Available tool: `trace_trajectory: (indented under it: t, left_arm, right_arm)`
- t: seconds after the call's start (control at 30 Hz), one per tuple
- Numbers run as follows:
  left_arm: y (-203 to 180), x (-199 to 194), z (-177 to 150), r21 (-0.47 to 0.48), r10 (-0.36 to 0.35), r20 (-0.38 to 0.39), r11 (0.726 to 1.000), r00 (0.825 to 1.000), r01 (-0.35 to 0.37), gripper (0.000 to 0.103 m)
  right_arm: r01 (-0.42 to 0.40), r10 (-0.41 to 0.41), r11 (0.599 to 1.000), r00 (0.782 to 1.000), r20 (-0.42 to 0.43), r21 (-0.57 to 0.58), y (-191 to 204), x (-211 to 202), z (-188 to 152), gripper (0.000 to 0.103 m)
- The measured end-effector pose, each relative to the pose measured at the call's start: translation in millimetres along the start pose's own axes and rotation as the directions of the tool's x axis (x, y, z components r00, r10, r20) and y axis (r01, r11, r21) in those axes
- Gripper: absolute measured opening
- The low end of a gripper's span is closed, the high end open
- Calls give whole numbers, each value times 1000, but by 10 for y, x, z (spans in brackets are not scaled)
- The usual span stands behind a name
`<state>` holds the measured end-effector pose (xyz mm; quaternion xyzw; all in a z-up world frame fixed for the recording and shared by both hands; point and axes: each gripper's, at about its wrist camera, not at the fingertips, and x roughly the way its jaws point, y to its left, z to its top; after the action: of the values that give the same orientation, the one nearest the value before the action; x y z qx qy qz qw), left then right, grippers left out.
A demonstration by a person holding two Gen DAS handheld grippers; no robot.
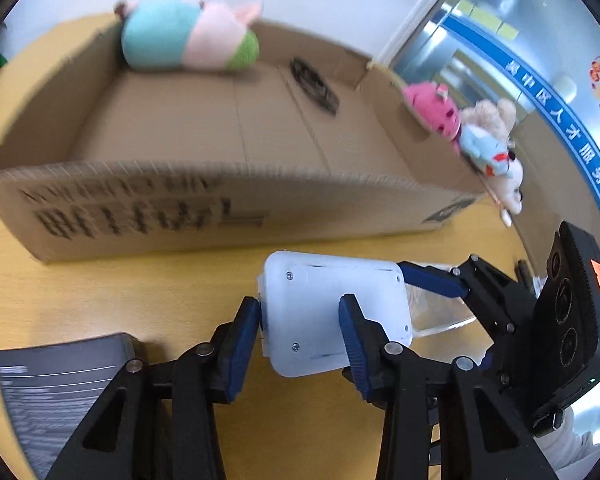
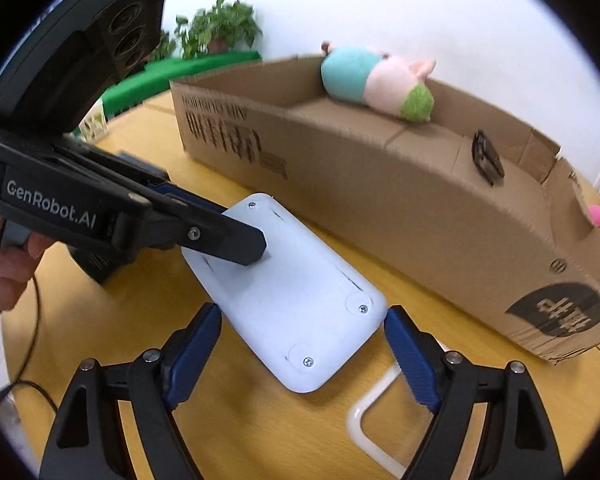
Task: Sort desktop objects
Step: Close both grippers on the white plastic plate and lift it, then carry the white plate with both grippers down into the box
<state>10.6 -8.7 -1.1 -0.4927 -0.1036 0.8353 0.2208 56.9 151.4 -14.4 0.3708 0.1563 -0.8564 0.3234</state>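
A white plastic device (image 1: pixel 332 312) with screws in its back is held above the yellow table (image 1: pixel 140 292). My left gripper (image 1: pixel 300 320) is shut on its near end, one pad on the edge and one on its face. In the right wrist view the device (image 2: pixel 296 300) lies between the fingers of my right gripper (image 2: pixel 304 336), which is open around its other end, pads close but apart. The left gripper also shows in the right wrist view (image 2: pixel 256 248), and the right gripper shows in the left wrist view (image 1: pixel 436 284). An open cardboard box (image 1: pixel 220 204) stands just beyond.
A blue, pink and green plush (image 1: pixel 188 36) lies on the box's far rim, and a dark object (image 1: pixel 314 84) lies inside. Pink and beige plush toys (image 1: pixel 476 132) hang at its right end. A dark book (image 1: pixel 60 384) lies at left. A clear tray (image 2: pixel 372 412) sits under the device.
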Motion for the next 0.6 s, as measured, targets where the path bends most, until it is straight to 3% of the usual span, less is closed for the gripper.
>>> trace_trajectory:
  t: [0.17,0.37,0.6]
  left_arm:
    - [-107,-451,227,30,-5,124,1000,992,1,39]
    - [-108,-847,813,59,-17,235,998,972,3,39]
    - [355,-974,1585,32,14,274,999,962,-24,39]
  right_arm:
    - [40,-37,999,994,106,-28,24,-309,338,84]
    - [87,-69,992,978,195,-89,-98,-484,971,84]
    - [61,-31,988,978,207,-141,-361,-184,1819,84]
